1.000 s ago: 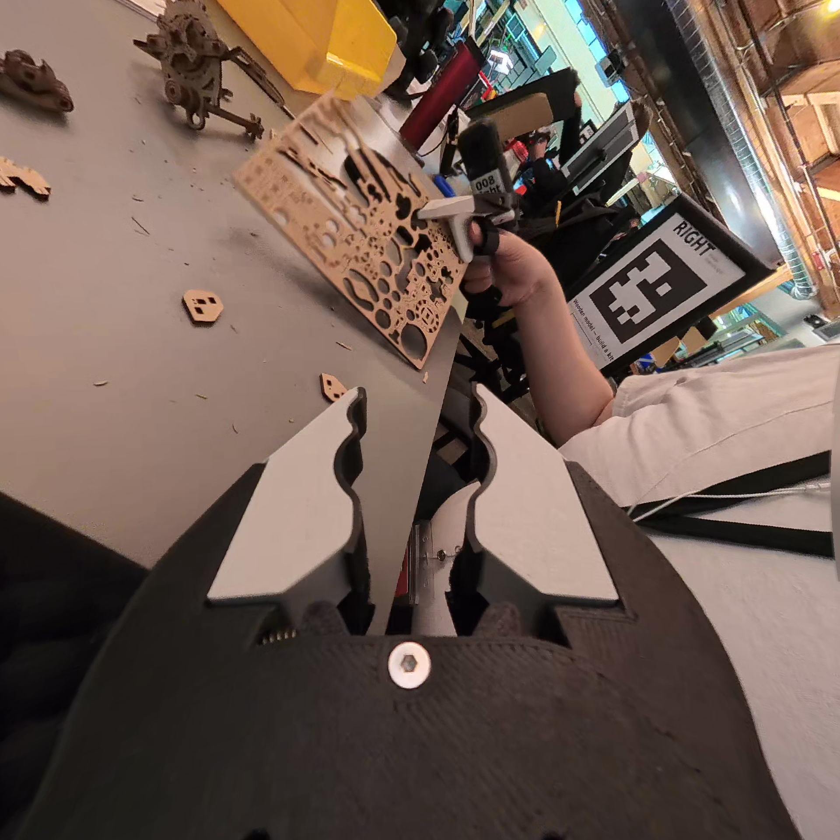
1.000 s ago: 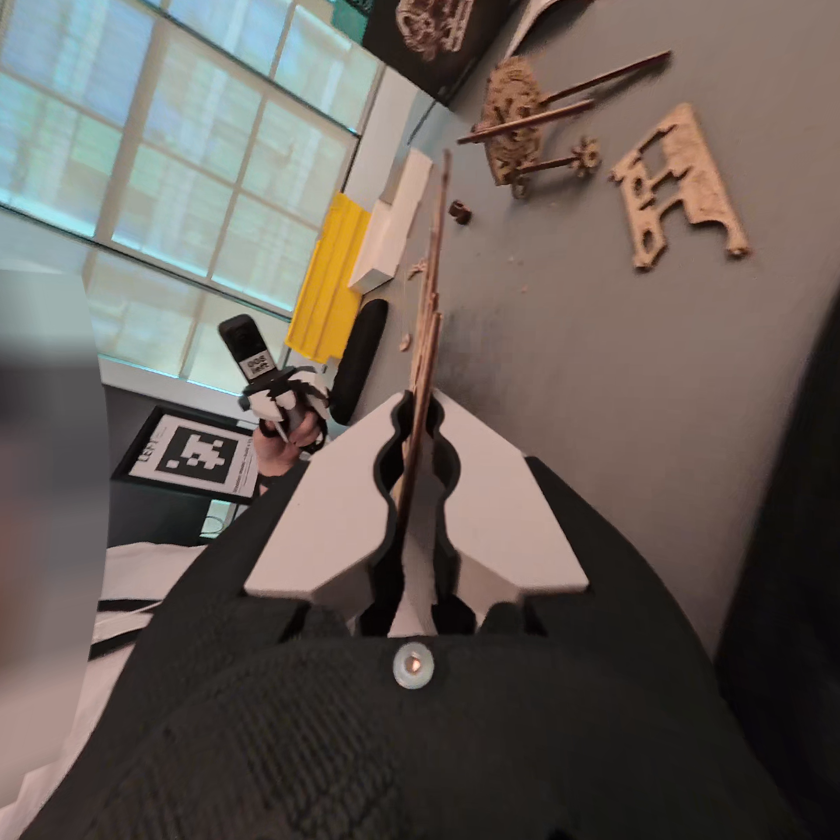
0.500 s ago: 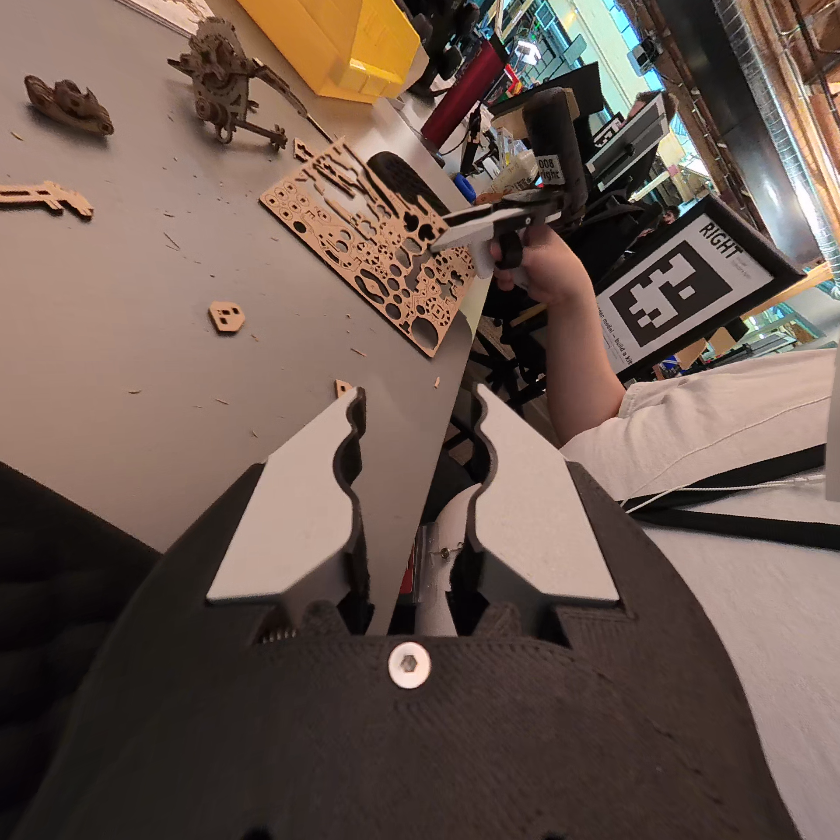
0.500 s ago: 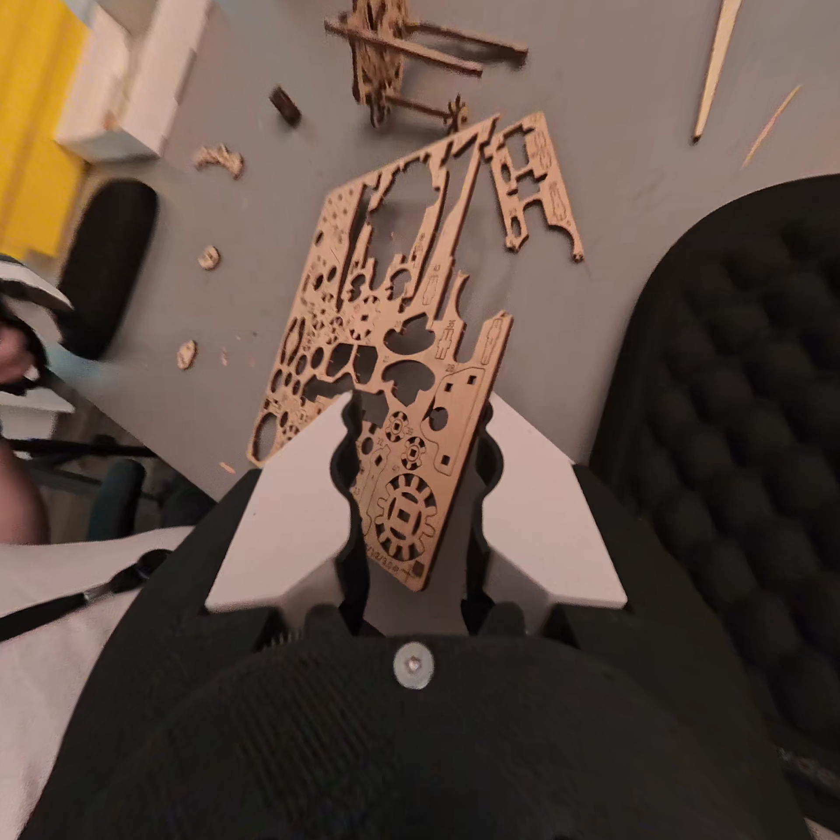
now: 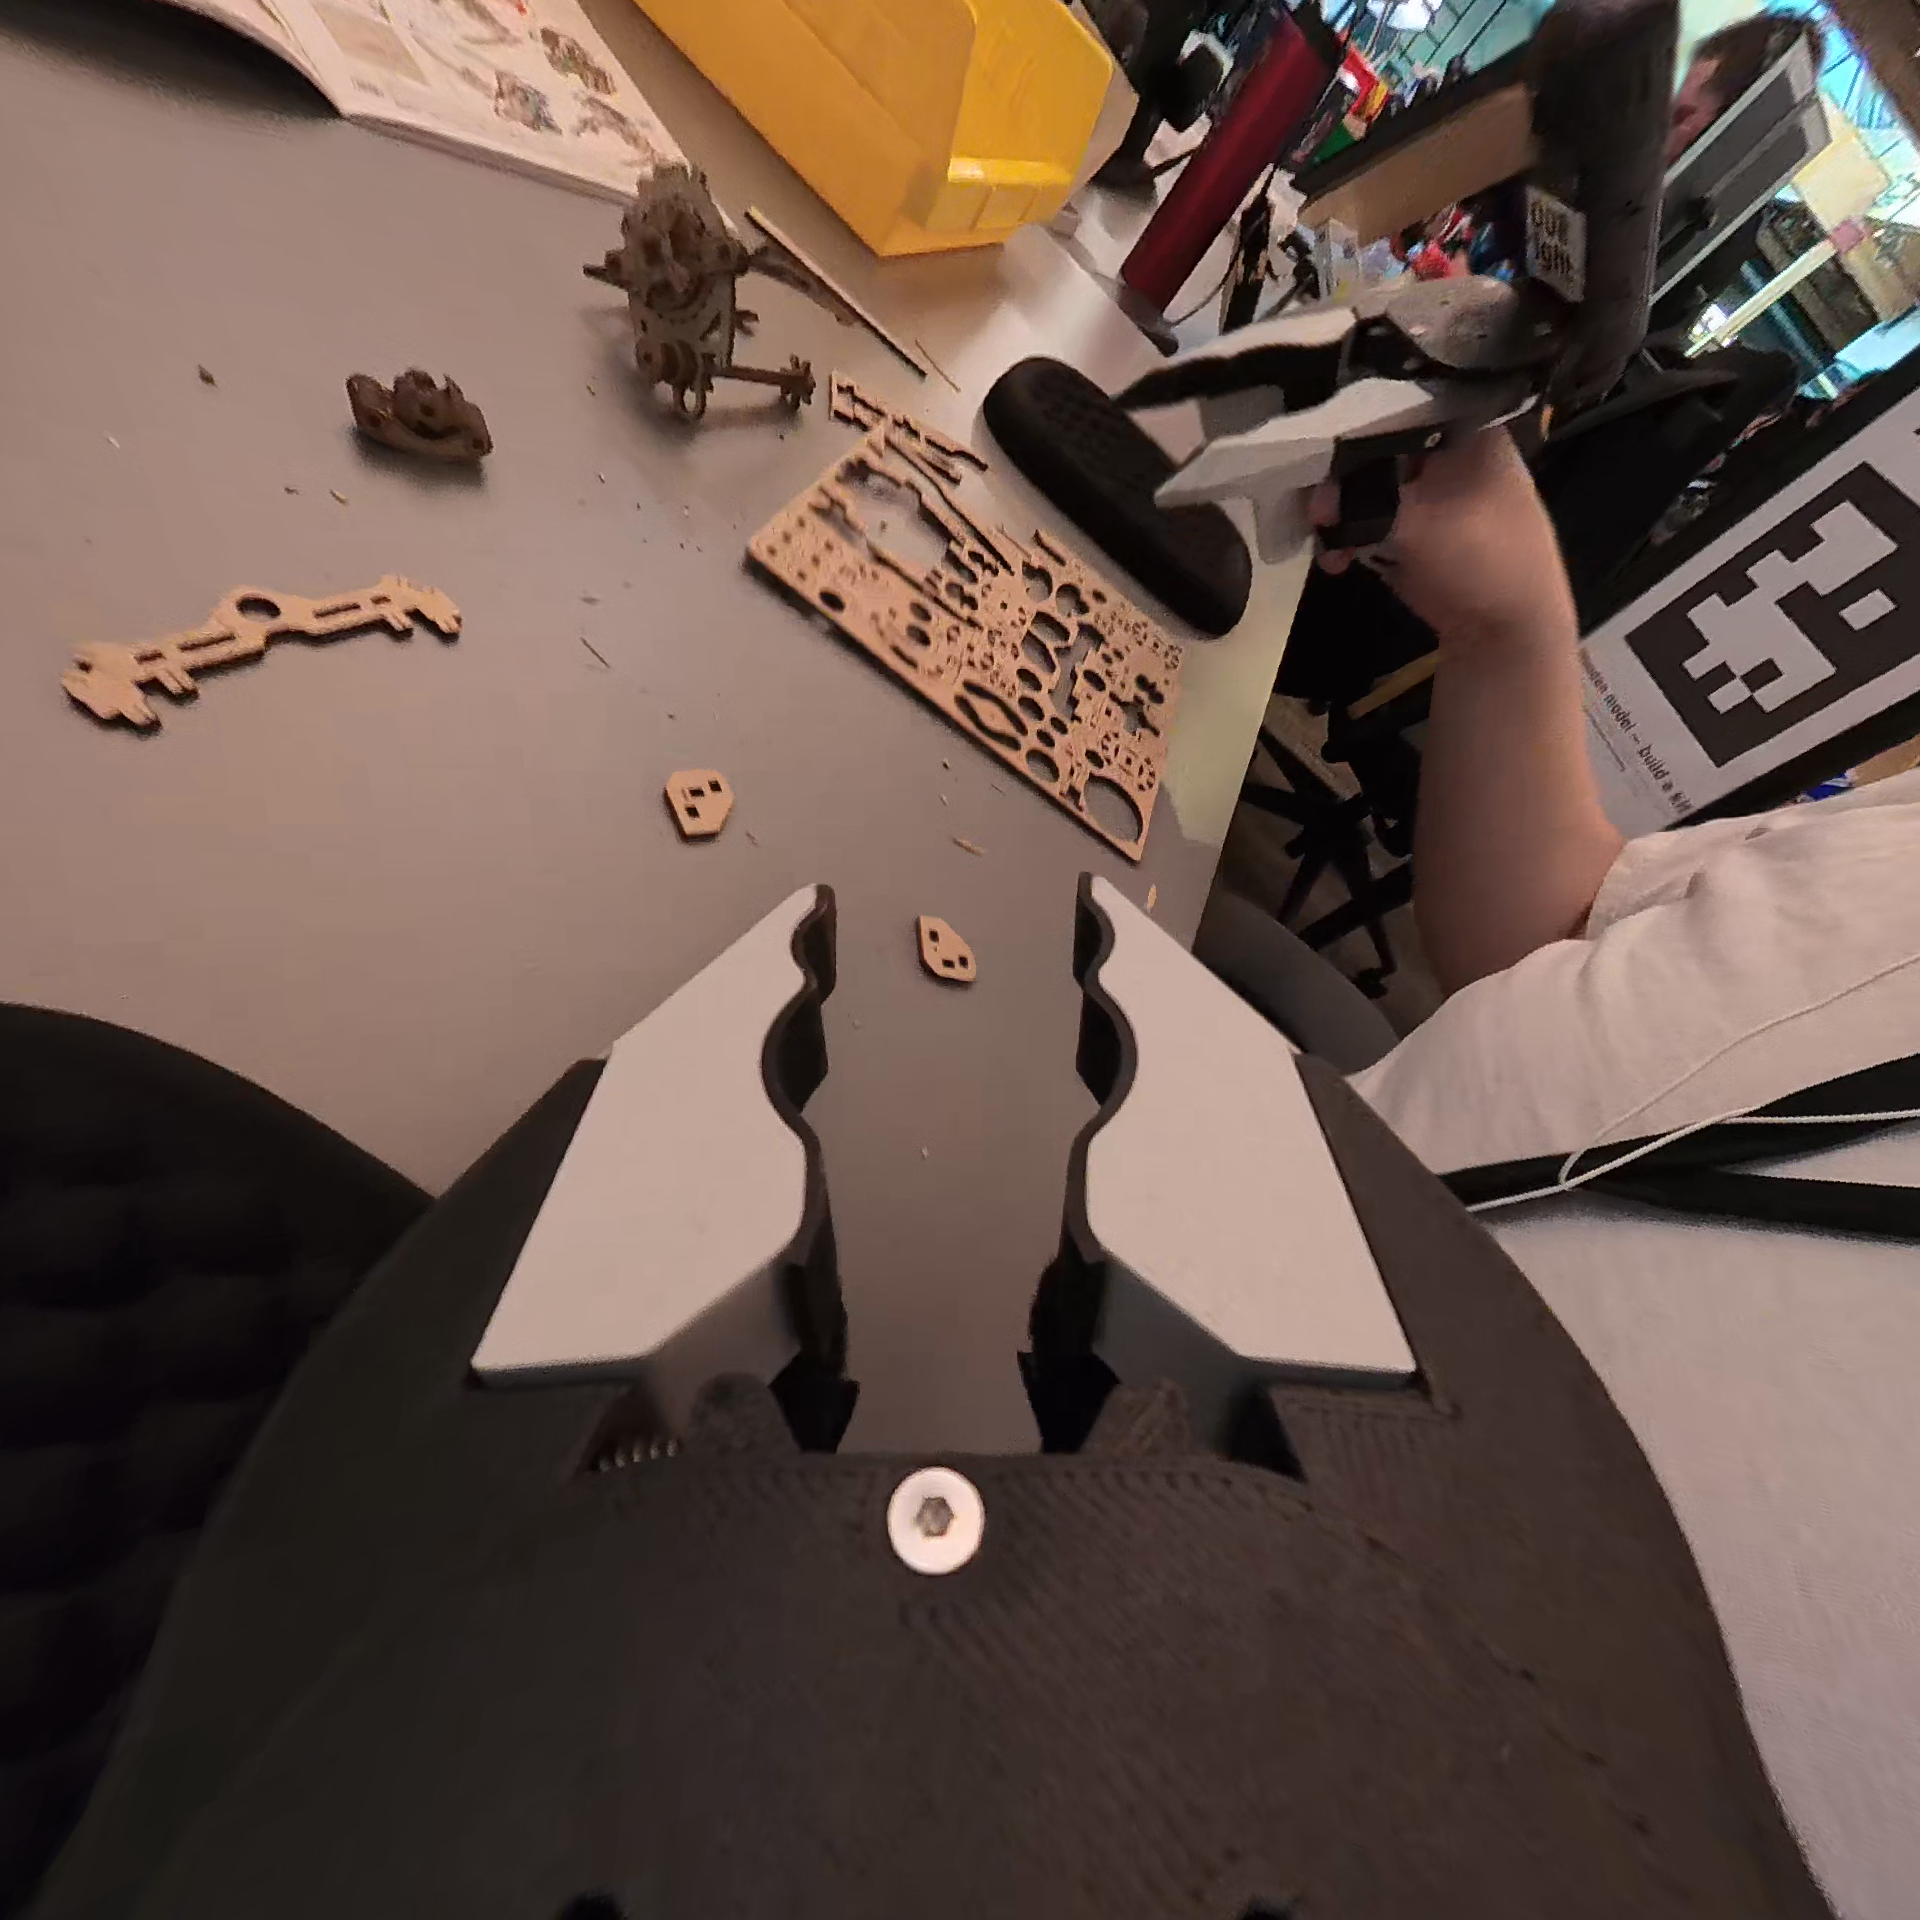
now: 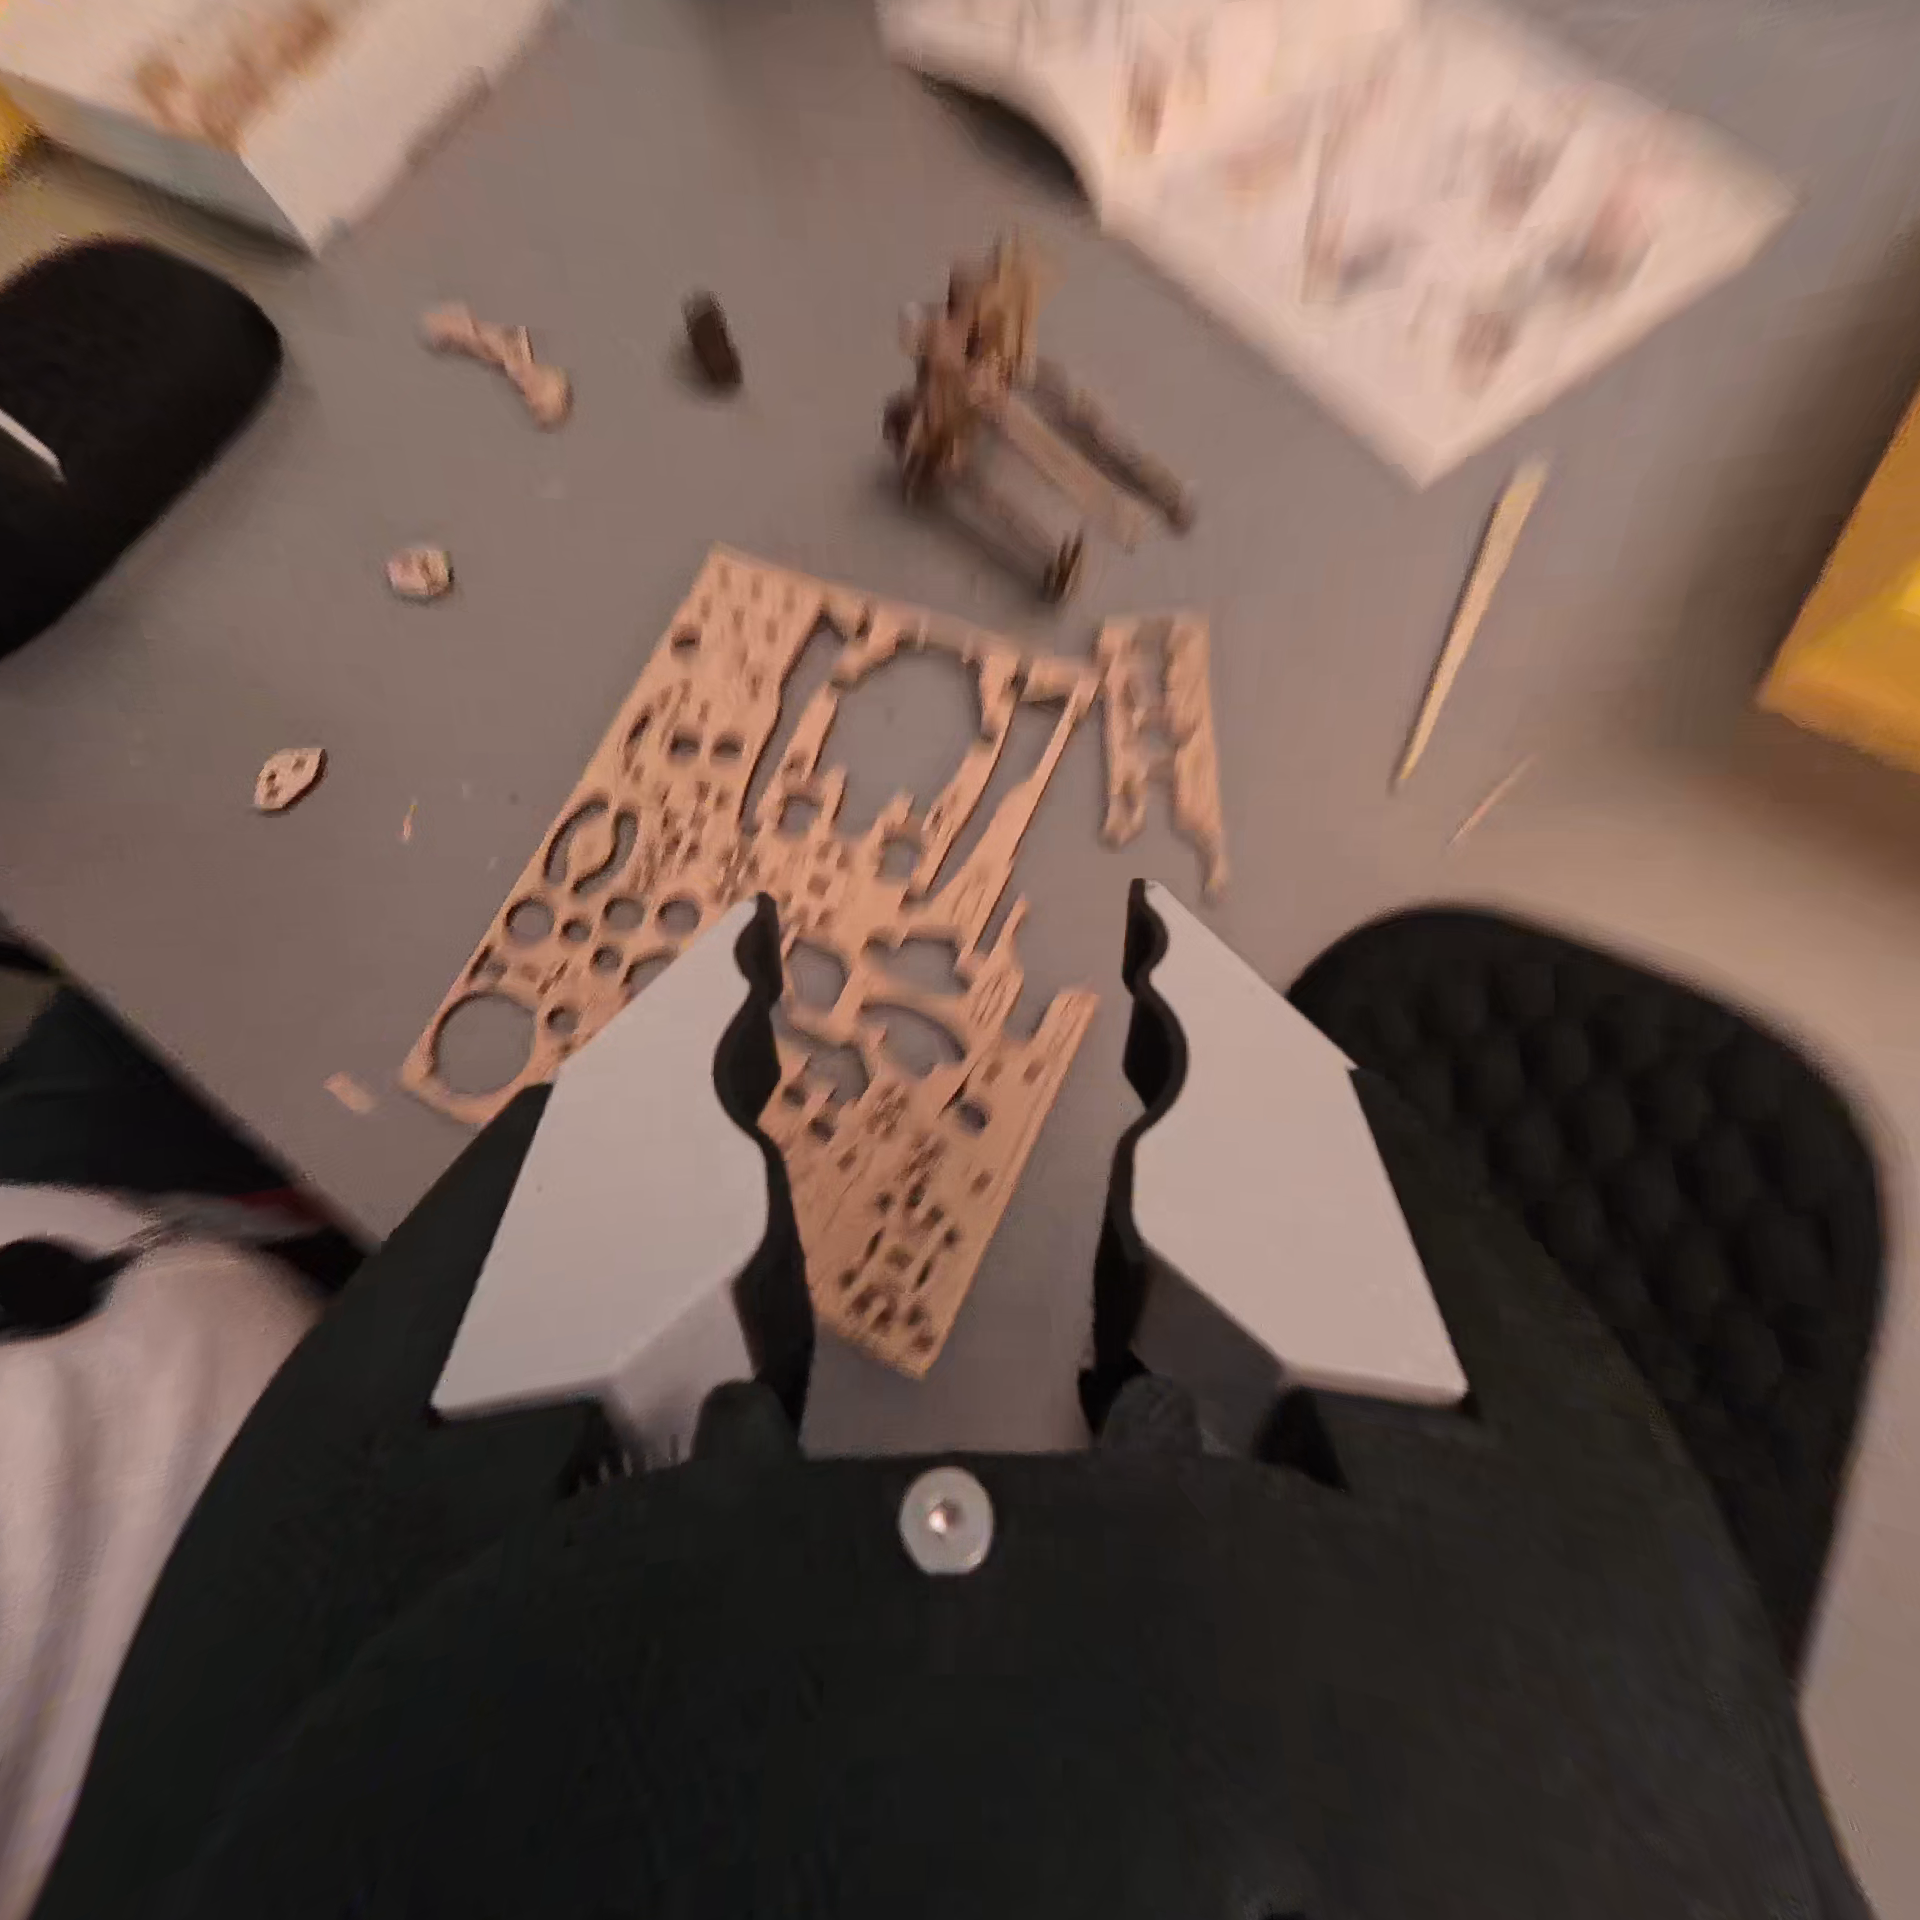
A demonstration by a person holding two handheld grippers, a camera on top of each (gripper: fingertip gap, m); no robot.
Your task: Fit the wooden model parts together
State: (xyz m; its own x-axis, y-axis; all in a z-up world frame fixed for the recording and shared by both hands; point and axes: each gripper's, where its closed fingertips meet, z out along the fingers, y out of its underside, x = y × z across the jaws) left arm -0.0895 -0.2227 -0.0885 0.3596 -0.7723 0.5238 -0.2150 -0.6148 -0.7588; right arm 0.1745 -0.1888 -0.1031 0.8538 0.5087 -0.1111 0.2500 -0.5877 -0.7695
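Released since the earlier frame, the flat tan laser-cut wooden parts sheet [image 6: 790, 914] lies on the grey worktop [image 6: 582, 249] under the right gripper [image 6: 945, 904], whose jaws gape wide and empty. Ahead of them stands a dark assembled wooden model [image 6: 987, 416]. The left gripper [image 5: 951, 904] jaws are wide too, framing a small tan wooden chip [image 5: 945, 951].

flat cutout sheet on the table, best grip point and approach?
Take the wooden sheet by its corner at the table edge, which seems to reach or slightly overhang that edge. Come in from off the table, fingers level, one above and one below. It lies flat, so elsewhere nothing can get underneath. Pinch solid border, since the inside is mostly holes and thin bridges. The right gripper, open above it, is probably nearest.
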